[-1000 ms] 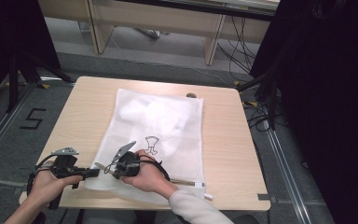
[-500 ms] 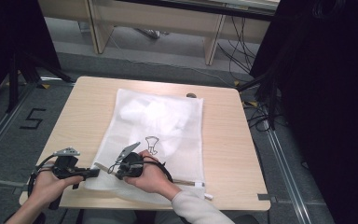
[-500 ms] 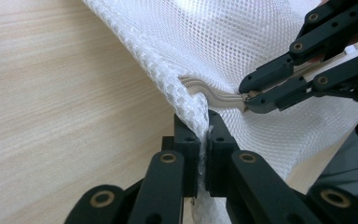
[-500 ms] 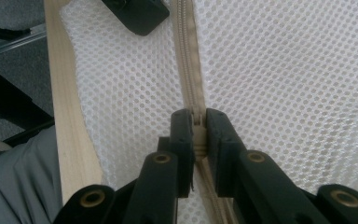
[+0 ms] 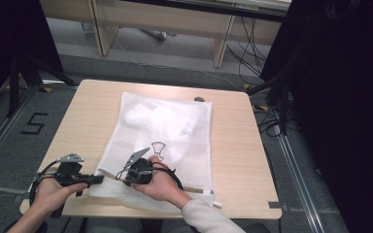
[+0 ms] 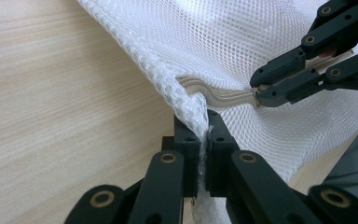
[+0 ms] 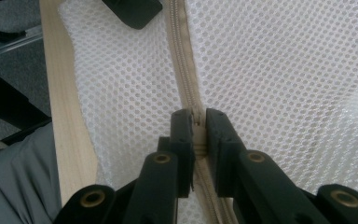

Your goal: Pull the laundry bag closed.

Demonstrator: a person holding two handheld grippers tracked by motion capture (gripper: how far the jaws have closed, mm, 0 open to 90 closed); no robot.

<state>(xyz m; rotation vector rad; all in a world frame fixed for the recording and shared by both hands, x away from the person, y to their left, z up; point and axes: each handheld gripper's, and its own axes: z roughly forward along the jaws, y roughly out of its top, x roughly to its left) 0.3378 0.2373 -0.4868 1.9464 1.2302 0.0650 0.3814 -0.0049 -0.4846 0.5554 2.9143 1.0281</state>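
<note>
A white mesh laundry bag (image 5: 175,141) lies flat on the wooden table (image 5: 233,145), with white cloth (image 5: 150,116) bunched inside its far half. At the bag's near left corner my left gripper (image 5: 99,179) is shut on the mesh edge (image 6: 193,105), jaws pressed on the fabric (image 6: 204,123). Just to its right, my right gripper (image 5: 120,174) is shut on the beige zipper (image 7: 182,56) along the near edge, jaws clamped at the slider (image 7: 197,119). The right gripper (image 6: 261,92) on the zipper tape (image 6: 223,94) appears ahead in the left gripper view.
A black hanger outline (image 5: 159,147) is printed on the bag. A small dark object (image 5: 199,99) lies at the table's far edge. The near table edge (image 7: 67,116) is close to the person's grey clothing (image 7: 18,182). Cables (image 5: 267,121) trail on the floor at right.
My right gripper has crept slightly to the right along the bag's near edge. The left gripper has stayed at the corner.
</note>
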